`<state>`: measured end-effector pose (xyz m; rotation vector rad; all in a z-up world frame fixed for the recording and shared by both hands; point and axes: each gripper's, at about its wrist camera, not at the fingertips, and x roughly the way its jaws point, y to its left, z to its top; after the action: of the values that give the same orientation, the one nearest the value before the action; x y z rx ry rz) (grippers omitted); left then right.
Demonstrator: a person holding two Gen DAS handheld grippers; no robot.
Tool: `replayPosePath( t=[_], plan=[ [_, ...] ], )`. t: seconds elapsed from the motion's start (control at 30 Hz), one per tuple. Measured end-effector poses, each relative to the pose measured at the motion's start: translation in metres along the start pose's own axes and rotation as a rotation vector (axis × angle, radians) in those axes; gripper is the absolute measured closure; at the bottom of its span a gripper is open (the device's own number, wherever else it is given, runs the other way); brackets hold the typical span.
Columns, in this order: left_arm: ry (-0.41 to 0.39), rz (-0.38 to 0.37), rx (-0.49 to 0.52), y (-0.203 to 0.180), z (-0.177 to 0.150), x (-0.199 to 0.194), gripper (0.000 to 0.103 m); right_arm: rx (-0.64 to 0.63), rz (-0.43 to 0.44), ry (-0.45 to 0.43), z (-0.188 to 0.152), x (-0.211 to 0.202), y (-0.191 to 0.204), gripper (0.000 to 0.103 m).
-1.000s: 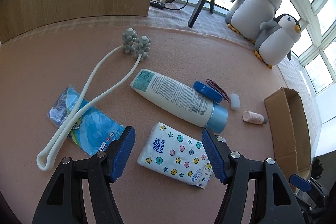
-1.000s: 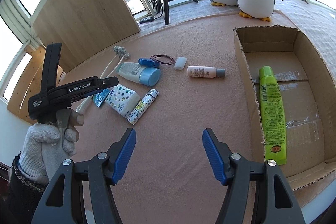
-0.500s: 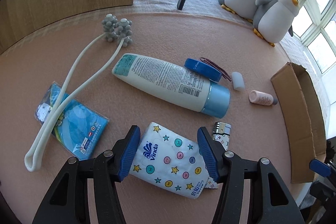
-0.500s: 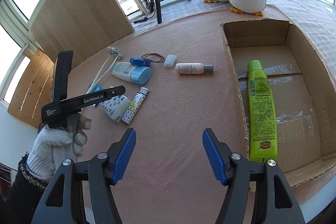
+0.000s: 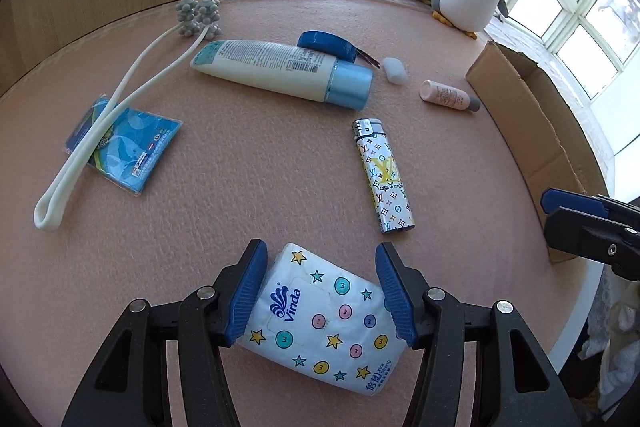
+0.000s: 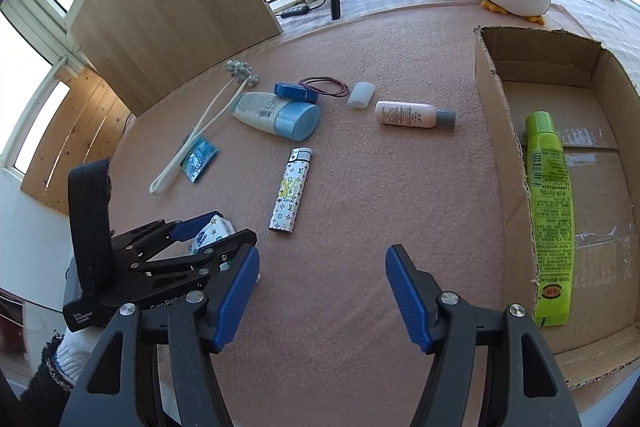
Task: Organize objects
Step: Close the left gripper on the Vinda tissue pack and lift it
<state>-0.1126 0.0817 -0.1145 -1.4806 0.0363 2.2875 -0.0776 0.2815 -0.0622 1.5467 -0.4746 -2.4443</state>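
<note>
Gripping is the step judged in hand: the tissue pack (image 5: 324,319), at the counter's (image 5: 260,187) near edge, is pinched between the left gripper's (image 5: 320,291) fingers. Carrying it to the cardboard box (image 6: 500,131) at the right edge comes next. The right gripper (image 6: 320,291) is held wide open, empty. Windows are seen behind.

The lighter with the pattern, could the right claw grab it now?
Probably yes. The right claw is open and empty, and the lighter lies flat ahead of it with only bare mat between them.
</note>
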Motion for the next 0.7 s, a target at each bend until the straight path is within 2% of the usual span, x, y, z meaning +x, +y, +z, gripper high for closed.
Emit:
replayPosePath(
  t=[0.13,0.23,0.43,0.7],
  plan=[
    [-0.067,0.004,-0.054,0.008,-0.018,-0.034,0.038,-0.071,0.016,0.035,0.004,0.014,0.015,0.041],
    [-0.06,-0.023,-0.104,0.016,-0.035,-0.044,0.037,-0.132,0.04,0.075,0.006,0.027,0.028,0.041],
    [-0.042,-0.116,-0.225,0.033,-0.06,-0.042,0.037,-0.223,0.1,0.16,0.008,0.054,0.054,0.041],
    [-0.035,-0.164,-0.229,0.03,-0.066,-0.034,0.038,-0.263,0.136,0.247,0.003,0.08,0.071,0.041]
  ],
)
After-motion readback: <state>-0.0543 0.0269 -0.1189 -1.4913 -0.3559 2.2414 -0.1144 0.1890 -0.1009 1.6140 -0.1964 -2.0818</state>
